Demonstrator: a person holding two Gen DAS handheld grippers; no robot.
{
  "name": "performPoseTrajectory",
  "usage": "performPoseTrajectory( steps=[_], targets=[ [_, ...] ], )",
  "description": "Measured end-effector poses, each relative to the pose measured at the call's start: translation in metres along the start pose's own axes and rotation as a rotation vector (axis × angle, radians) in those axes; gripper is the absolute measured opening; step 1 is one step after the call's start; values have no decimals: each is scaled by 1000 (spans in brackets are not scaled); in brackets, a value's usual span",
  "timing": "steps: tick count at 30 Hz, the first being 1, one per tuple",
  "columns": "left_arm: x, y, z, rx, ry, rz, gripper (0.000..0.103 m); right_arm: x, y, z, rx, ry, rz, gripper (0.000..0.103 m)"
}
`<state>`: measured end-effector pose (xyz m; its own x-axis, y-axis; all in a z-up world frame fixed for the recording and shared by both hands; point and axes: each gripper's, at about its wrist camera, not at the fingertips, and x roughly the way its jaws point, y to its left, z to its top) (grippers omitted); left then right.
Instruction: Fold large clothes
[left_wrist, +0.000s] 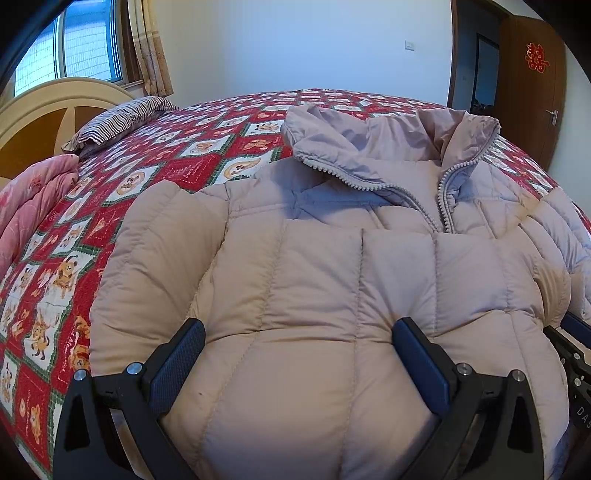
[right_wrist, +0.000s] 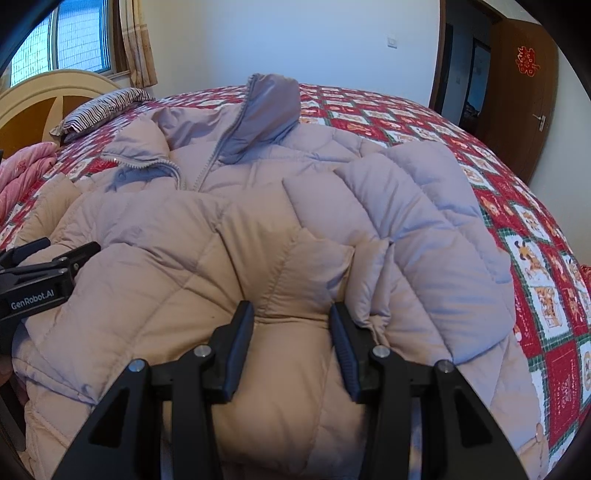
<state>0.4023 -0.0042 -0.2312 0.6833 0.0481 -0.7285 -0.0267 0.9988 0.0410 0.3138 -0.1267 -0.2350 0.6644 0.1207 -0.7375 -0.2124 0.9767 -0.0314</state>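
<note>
I see a pale pink quilted puffer jacket (left_wrist: 332, 266) lying front-up on the bed (left_wrist: 155, 177), over the red patchwork bedspread. Its long axis runs from the hem beside my grippers up to the collar (left_wrist: 388, 147), which points away from me toward the far white wall (left_wrist: 295, 44). The zipper (left_wrist: 445, 199) is open at the neck, and the collar flaps stand up and spread apart. In the right wrist view, the sleeve (right_wrist: 417, 206) on the door side of the jacket lies folded in across the chest, slanting from the shoulder down toward the hem.

My left gripper (left_wrist: 299, 332) stands wide, with the puffy hem bulging up between its fingers; whether the pads truly press the fabric I cannot tell. My right gripper (right_wrist: 291, 314) is about half spread and pinched onto a raised ridge of jacket fabric near the hem, both pads dug into the padding.

Beyond the jacket's far left shoulder, a striped pillow (left_wrist: 122, 118) lies by the cream headboard (left_wrist: 48, 107). A pink folded quilt (left_wrist: 33, 195) sits left of the jacket at the bed's edge.
</note>
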Motion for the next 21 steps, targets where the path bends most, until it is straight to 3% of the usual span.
performPoseTrajectory(
  steps=[21],
  targets=[
    [-1, 2, 5, 7, 27, -11, 102, -2, 0, -2, -10, -6, -10, 47]
  ],
)
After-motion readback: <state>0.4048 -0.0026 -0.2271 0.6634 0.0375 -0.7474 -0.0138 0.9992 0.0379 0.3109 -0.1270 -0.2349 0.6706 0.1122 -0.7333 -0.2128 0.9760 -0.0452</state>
